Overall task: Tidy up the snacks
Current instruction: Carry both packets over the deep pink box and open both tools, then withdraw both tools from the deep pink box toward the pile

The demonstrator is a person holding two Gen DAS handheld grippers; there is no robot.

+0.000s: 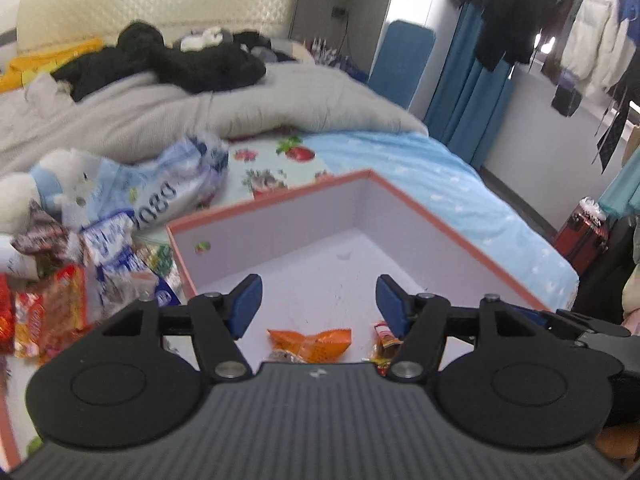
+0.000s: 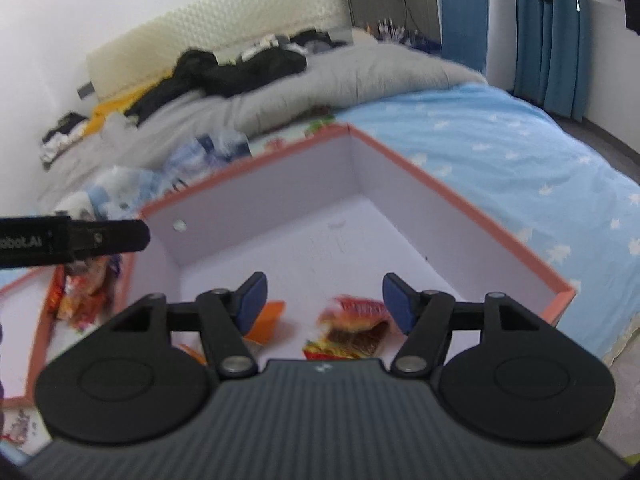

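Two wrist views over a pink-rimmed box (image 1: pixel 460 224) set on a bed (image 1: pixel 460 172). The left tool (image 1: pixel 319 300) hangs above the box floor with its blue pads well apart and nothing between them; the right tool (image 2: pixel 324 298) is likewise spread and empty. In the right wrist view the left tool also shows as a dark bar at the left edge, over the box's left wall.

Two snacks lie inside the box, low in both frames: one orange packet (image 1: pixel 310 342), crimped at its ends, and one red-and-yellow packet (image 2: pixel 352 332), directly below the right tool. Both are judged light, thin-film pouches: soft, crinkly, somewhat slippery, with contents that may crush under a hard squeeze. The best hold is probably across a flat sealed end or the pinched middle, with a gentle closing.

Outside the box, at the left of the left wrist view, is a loose pile: an orange-red packet (image 1: pixel 50 312), at least two blue-and-white packets (image 1: pixel 120 268), and a large blue-and-white bag (image 1: pixel 180 184). Motion blur makes the count there uncertain, and more wrappers may be hidden. One white plush toy (image 1: pixel 44 176) lies beside the pile. In the right wrist view a few more red-and-yellow wrappers (image 2: pixel 80 292) lie left of the box, on what appears to be a pink-edged tray or lid (image 2: pixel 36 348).
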